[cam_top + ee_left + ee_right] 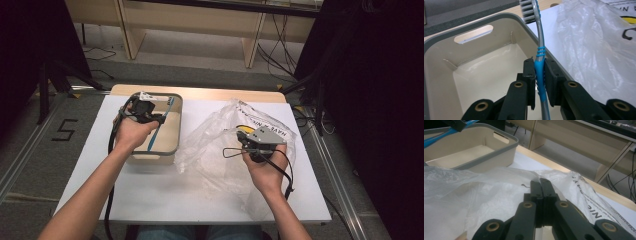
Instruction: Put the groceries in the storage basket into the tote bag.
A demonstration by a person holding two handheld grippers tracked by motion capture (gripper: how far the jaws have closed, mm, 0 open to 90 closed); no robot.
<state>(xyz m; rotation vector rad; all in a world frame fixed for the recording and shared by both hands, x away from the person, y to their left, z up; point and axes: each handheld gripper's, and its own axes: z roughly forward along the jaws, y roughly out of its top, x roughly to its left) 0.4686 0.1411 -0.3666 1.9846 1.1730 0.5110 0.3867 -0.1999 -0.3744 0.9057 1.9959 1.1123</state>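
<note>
A blue and grey toothbrush (540, 52) is clamped by its handle in my left gripper (539, 71), bristle head up and away from the jaws. In the high view this gripper (161, 119) hovers over a beige bin with a grey rim (177, 125), and the toothbrush (170, 106) slants across the bin's right side. A crumpled clear plastic bag (210, 145) lies to the right of the bin. My right gripper (246, 136) rests on the bag. Its jaws (541, 183) are pressed together, and the thin film (474, 195) appears pinched between them.
The bin (499, 18) has a handle slot in its end wall, and its floor is bare. A white board (150, 190) covers the tabletop. Dark stands and cables flank the table. Wooden furniture stands on the floor beyond.
</note>
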